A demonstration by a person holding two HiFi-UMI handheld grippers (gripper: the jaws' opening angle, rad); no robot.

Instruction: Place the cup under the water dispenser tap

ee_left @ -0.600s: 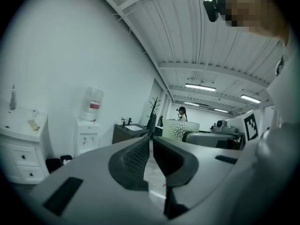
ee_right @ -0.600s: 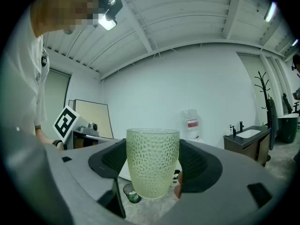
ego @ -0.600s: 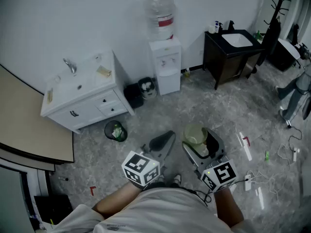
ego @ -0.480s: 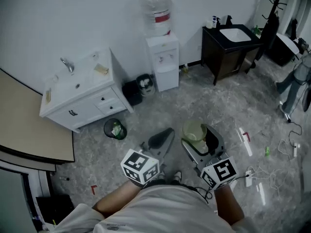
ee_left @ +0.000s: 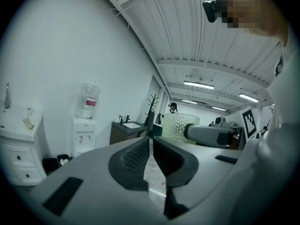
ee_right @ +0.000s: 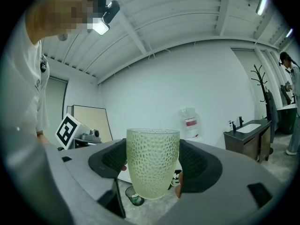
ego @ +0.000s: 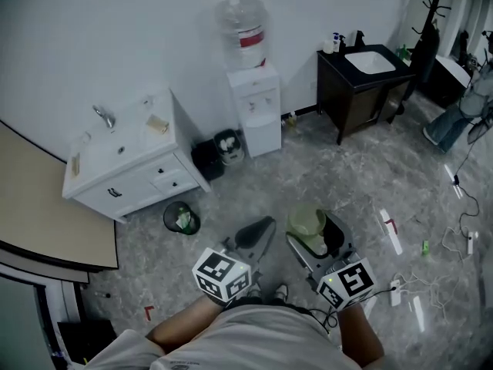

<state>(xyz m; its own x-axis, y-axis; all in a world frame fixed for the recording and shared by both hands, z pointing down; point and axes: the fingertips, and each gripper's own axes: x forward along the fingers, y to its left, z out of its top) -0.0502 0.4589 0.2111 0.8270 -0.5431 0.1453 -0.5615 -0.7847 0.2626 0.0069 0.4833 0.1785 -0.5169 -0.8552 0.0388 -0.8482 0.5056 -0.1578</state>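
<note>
A pale green dimpled cup [ego: 306, 219] stands upright between the jaws of my right gripper [ego: 312, 231], low in the head view. In the right gripper view the cup [ee_right: 152, 162] fills the gap of my right gripper [ee_right: 152, 167], with both pads pressed on its sides. My left gripper [ego: 258, 232] hovers just left of it, shut and holding nothing; its jaws [ee_left: 151, 156] meet in the left gripper view. The white water dispenser [ego: 253, 108] with its bottle [ego: 240, 31] stands against the far wall, well away from the cup.
A white vanity [ego: 123, 160] stands at the left and a dark sink cabinet [ego: 362, 79] at the right of the dispenser. Two small bins [ego: 219, 151] sit beside the dispenser, and another bin [ego: 179, 218] on the floor nearer me. Cables [ego: 443, 245] lie at the right.
The head view has shifted slightly, so the room sits a little further left. Both grippers stay where they were, the cup still held.
</note>
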